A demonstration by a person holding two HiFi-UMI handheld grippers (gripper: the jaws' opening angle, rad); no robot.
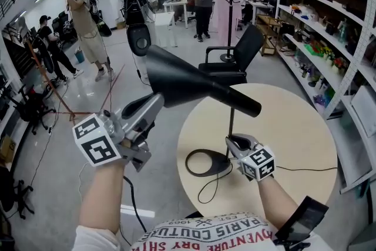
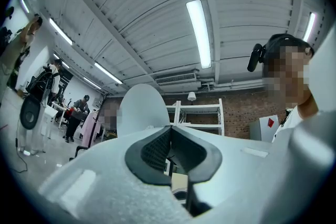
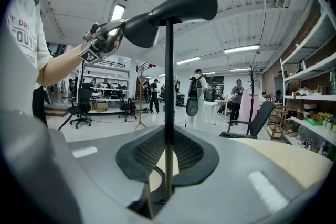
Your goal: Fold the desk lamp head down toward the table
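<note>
Head view is showing a black desk lamp (image 1: 230,120) standing on the round table (image 1: 282,138). Right gripper (image 1: 231,139) is clamping its thin stem (image 3: 169,86) just above the table. Left gripper (image 1: 155,104), jaws almost together, is pinching the lamp head (image 1: 200,86) by its wide rim, beyond the table's edge.

Bright ceiling lights (image 2: 198,34), fisheye-bent edges, dark corners

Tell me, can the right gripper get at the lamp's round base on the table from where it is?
Probably yes. The right gripper is clamped on the pole just above the base, with nothing between them; it would have to release the pole first.
</note>
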